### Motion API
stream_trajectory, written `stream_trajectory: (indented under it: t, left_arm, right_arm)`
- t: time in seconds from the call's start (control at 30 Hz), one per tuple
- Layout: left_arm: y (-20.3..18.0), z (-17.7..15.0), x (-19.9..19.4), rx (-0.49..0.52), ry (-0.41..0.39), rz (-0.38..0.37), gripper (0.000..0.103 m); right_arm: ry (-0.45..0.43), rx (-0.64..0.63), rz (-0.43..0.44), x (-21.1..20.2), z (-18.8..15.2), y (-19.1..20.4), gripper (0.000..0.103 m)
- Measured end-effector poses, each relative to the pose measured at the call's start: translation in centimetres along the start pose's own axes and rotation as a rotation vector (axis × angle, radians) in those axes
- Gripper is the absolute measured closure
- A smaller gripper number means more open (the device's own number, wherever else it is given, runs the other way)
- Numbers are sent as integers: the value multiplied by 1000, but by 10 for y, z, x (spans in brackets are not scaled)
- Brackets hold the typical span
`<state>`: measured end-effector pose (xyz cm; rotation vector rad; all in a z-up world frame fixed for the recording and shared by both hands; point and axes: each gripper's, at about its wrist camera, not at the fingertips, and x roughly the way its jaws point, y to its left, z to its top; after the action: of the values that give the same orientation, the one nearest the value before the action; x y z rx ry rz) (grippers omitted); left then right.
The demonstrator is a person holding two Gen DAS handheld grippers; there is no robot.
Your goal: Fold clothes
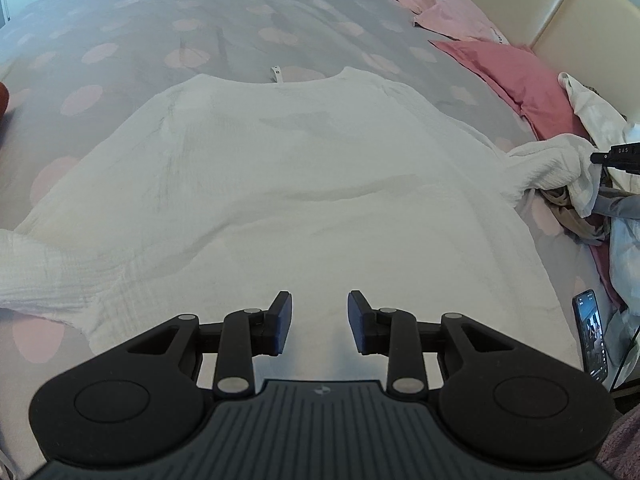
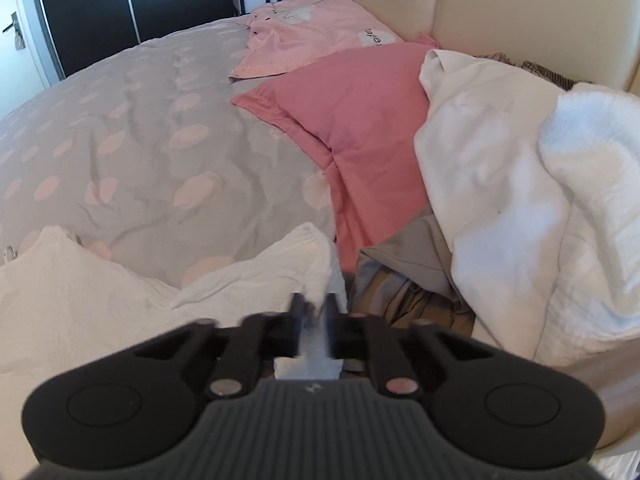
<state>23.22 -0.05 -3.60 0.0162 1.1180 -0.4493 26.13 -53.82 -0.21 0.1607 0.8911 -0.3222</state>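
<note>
Left wrist view: left gripper hovers partly open, empty, over white top spread flat ahead on dotted grey duvet.

Right wrist view: right gripper pinches top's white sleeve; clothes pile at right.

Ahead of my left gripper the white top lies flat and the grey duvet beyond is open. To my right a heap of clothes, a dark pink pillow and a phone crowd the bed edge.
</note>
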Motion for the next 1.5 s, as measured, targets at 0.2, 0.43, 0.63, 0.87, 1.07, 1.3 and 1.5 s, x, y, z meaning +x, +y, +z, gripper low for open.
stream_trajectory:
  t: [0.2,0.43,0.63,0.87,1.07,1.3,1.5]
  left_arm:
    - [-5,-2,-4,13,-4,-23,74]
    - [-17,-8,-18,38,-28,-47,74]
    - [-28,-17,-33,78,-60,-53,64]
    - [-28,-30,-38,79,-50,-70,64]
    - [-33,-47,-33,63,-9,-130,62]
    - [-56,-71,-22,109,10,-180,57]
    - [-74,-90,-1,127,9,-195,55]
  right_arm:
    - [-25,-110,118,-51,3,28,96]
    - [-71,-332,351,-134,-16,107,96]
    - [-18,-534,535,-169,-69,183,96]
    - [187,-736,674,-163,-155,237,96]
    - [306,-793,692,-147,-212,242,92]
    - [301,-635,689,-133,-225,208,76]
    - [271,-449,593,-115,-243,180,75]
